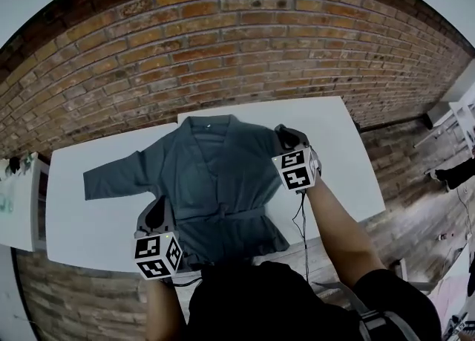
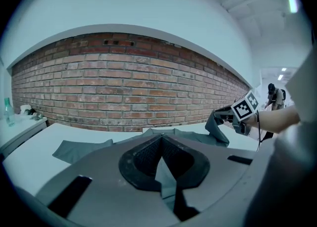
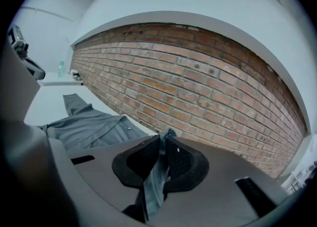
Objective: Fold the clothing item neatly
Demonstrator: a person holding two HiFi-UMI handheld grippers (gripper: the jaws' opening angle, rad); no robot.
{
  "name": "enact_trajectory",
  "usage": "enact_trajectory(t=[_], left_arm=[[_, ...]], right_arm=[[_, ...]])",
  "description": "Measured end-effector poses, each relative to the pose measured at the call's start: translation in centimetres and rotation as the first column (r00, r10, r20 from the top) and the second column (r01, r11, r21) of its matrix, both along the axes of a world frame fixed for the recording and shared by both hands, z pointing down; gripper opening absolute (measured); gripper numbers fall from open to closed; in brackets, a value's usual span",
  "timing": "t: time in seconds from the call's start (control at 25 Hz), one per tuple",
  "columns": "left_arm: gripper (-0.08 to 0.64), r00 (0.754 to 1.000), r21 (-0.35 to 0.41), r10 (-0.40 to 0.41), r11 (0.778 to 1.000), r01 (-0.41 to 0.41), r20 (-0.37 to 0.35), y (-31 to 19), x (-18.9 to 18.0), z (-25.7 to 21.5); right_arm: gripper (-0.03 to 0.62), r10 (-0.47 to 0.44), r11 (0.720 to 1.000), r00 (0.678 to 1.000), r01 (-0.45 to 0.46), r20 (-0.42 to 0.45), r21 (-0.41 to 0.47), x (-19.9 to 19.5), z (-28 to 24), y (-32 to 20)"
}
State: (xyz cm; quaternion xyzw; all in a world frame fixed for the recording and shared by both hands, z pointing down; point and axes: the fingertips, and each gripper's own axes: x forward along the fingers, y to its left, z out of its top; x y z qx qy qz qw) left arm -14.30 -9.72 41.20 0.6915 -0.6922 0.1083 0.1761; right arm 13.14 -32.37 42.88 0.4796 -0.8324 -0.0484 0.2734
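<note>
The grey jacket [image 1: 211, 176] lies collar-away on the table [image 1: 89, 217], left tool [image 1: 156, 215] clamped on its near hem, right tool [image 1: 284, 134] pinching its raised right side, body lying leftward for an inward fold.

A white table [image 1: 82, 222] bears a grey jacket [image 1: 215, 176] (one sleeve outspread).

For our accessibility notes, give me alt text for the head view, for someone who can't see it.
A grey wrap jacket lies spread on a white table before a brick wall, one sleeve stretched to the picture's left. The person's left gripper pinches its lower hem; the right gripper pinches cloth at its other side.
</note>
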Motion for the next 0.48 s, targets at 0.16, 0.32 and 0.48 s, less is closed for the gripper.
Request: enact_trajectory(t=[0.16,0.32,0.48], left_arm=[[-0.008,0.999,-0.009,-0.039,0.999,0.038,-0.012,1.3,-2.3,0.4],[-0.008,0.998,-0.019,-0.065,0.998,0.065,-0.021,2.5,-3.9,1.0],[-0.008,0.996,-0.03,-0.091,0.995,0.09,-0.023,3.5,-5.6,1.4]], right_arm=[[0.04,-0.109,0.994,0.992,0.108,-0.059,-0.013,-4.9,1.2,1.5],[0.04,-0.195,0.981,0.975,0.192,-0.104,-0.038,-9.2,2.8,2.7],[0.04,-0.221,0.973,0.97,0.213,-0.098,-0.084,-12.8,4.7,3.4]])
